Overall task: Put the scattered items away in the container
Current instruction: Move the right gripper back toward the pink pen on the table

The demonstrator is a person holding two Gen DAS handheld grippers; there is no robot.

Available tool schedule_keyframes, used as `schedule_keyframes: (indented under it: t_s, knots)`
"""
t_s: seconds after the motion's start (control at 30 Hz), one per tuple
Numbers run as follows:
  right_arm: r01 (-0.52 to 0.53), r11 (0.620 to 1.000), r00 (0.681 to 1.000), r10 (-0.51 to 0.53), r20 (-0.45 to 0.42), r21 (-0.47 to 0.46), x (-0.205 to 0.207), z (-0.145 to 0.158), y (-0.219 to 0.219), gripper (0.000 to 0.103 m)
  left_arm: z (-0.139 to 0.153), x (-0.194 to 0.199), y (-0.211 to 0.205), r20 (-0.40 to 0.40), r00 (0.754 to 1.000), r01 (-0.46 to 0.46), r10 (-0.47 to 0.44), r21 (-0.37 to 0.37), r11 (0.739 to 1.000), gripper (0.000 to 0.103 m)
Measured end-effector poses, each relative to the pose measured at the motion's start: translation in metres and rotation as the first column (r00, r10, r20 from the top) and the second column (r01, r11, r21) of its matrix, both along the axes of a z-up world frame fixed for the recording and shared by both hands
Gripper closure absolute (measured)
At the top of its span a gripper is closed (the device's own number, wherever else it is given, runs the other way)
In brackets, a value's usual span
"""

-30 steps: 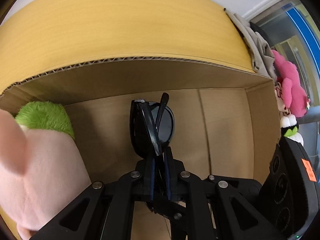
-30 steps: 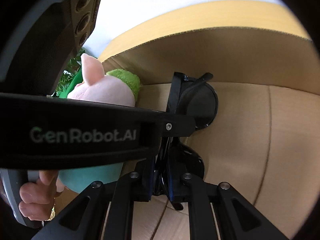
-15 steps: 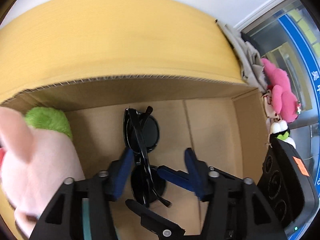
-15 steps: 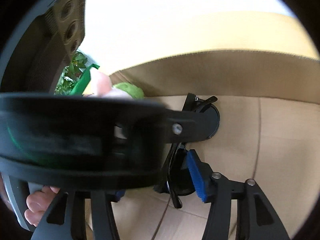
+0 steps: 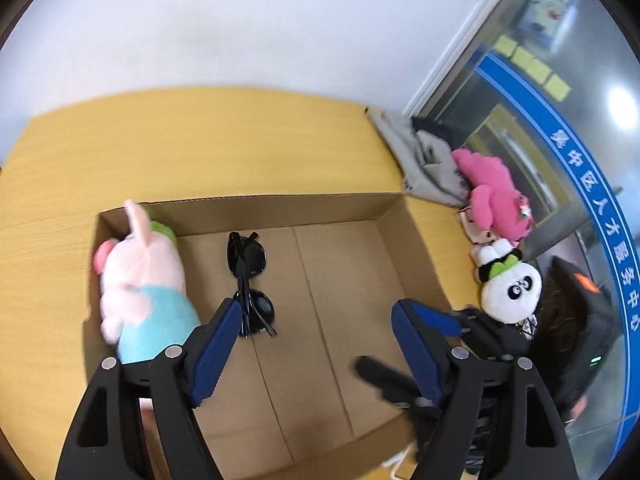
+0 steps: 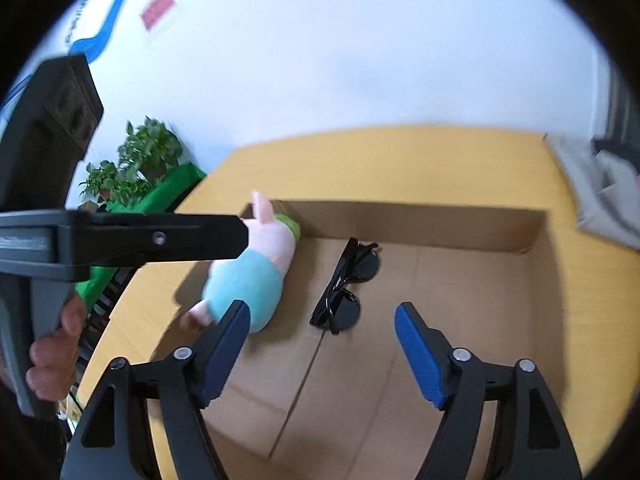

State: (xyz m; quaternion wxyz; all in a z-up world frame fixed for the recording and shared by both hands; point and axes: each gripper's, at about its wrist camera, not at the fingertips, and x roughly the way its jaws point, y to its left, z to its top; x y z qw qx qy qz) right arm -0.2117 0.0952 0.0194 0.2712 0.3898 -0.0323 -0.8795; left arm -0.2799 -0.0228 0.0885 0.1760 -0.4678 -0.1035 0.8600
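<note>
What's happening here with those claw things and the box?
A person holding two grippers is tidying things into a cardboard box. Sunglasses and a pig plush lie inside it. The left gripper and right gripper are both open and empty above it. A panda plush and pink plush wait outside.

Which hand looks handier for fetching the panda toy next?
Right, probably. The panda plush lies outside the cardboard box on its right side, where the right gripper already shows. Both grippers are open; the left gripper hangs over the box.
</note>
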Motion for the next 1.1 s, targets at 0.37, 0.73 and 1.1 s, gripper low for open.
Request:
schedule_keyframes:
  t_s: [0.37,0.73,1.1]
  knots:
    - [-0.009,0.997,0.982,0.024,-0.186,0.080,0.094,0.041,0.100,0.025,-0.010,0.169,0.021,-0.150,0.988,-0.021,0.022,0.007,1.000,0.006]
    - [-0.102,0.974,0.987,0.124,-0.103,0.201,0.156,-0.047,0.136,0.025,-0.109,0.249,0.035,0.025,0.998,-0.058,0.058,0.026,0.998,0.006]
    - [-0.161,0.960,0.987,0.157,0.036,0.230,0.172,-0.127,0.172,0.025,-0.171,0.283,0.055,0.151,0.985,-0.101,0.084,0.108,0.989,0.006]
